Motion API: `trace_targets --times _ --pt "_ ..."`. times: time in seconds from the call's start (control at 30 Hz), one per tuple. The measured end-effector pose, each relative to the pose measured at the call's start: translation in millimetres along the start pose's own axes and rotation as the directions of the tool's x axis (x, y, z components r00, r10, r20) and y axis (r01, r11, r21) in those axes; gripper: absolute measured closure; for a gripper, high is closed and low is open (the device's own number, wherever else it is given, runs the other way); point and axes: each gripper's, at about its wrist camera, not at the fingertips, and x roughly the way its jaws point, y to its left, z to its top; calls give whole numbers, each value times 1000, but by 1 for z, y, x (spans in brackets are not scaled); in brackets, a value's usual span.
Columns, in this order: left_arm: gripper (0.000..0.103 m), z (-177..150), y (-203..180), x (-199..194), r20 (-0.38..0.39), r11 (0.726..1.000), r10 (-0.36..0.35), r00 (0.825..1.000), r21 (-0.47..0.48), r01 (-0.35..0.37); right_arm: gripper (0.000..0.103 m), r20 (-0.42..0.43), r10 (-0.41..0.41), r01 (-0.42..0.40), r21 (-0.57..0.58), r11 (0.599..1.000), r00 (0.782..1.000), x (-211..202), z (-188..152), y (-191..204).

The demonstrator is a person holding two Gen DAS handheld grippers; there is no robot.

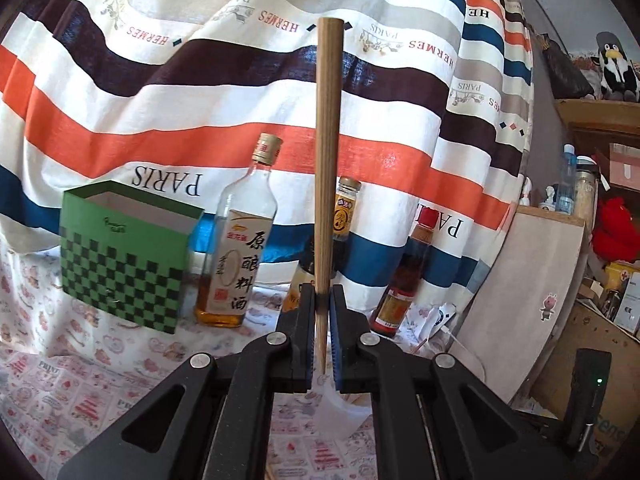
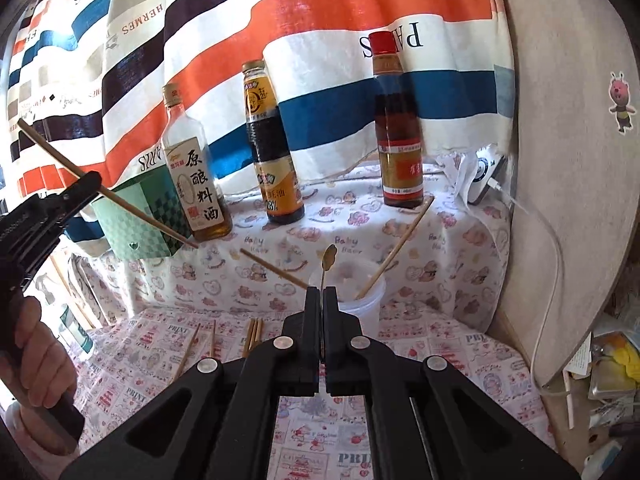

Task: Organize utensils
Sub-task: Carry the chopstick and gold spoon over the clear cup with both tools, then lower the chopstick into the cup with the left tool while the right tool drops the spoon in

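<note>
Tools first: my right tool [image 2: 322, 292] is clamped on a thin spoon [image 2: 329, 258], the stem pinched between the jaws and the small bowl standing up just past the tips. My left tool [image 1: 322, 292] is clamped on a chopstick [image 1: 328, 152], gripped near its pointed end, with the thick end rising straight ahead along the tool's own line. From the right view that same chopstick slants from upper left down to the right, its point hanging near the green box [image 2: 144, 216].

Just beyond the right tool sits the cup [image 2: 362, 296], a clear plastic one on the printed tabletop [image 2: 420, 264], slightly right of the spoon. One stick [image 2: 394, 248] already leans in it, its top tipped to the far right. I judge the coming move turns on this: the cup's mouth is ahead of and a touch right of the spoon, so the right tool is much the nearer, and the spoon's long axis already stands close to upright for a drop in.

Nearer and to the left, several loose chopsticks [image 2: 254, 334] lie flat on the tabletop, and one more lies alone [image 2: 272, 268] left of the cup. These look unsorted.

Farther back stand three bottles [image 2: 274, 148] before a striped curtain [image 2: 320, 20]; they are well apart from the cup.
</note>
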Motion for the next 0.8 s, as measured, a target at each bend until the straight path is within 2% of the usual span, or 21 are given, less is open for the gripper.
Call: trace_targets --times 0.13,0.2,0.27,0.33,0.57,0.7,0.8 --pt "97 -4 -21 49 -40 1000 -18 999 23 18 101 -80 14 -11 37 999 997 29 23 -11" --pt "97 -11 -32 72 -59 998 -23 998 64 27 101 -126 23 -24 -5 1000 992 52 34 -9" --pt "97 -24 -42 92 -95 992 -61 994 106 71 101 -175 33 -37 -23 999 984 74 42 -10" --pt "97 -41 -45 109 -152 988 -100 983 99 116 101 -185 48 -49 -4 999 982 86 45 -15" --pt "97 -78 -33 140 -202 994 -38 979 97 58 101 -230 73 -64 44 997 971 99 38 -26" --pt "97 -83 -32 140 -193 988 -13 981 149 43 101 -240 84 -66 81 995 967 94 43 -39" --pt "97 -83 -32 139 -201 989 -19 979 141 48 101 -242 89 -68 96 993 966 92 44 -43"
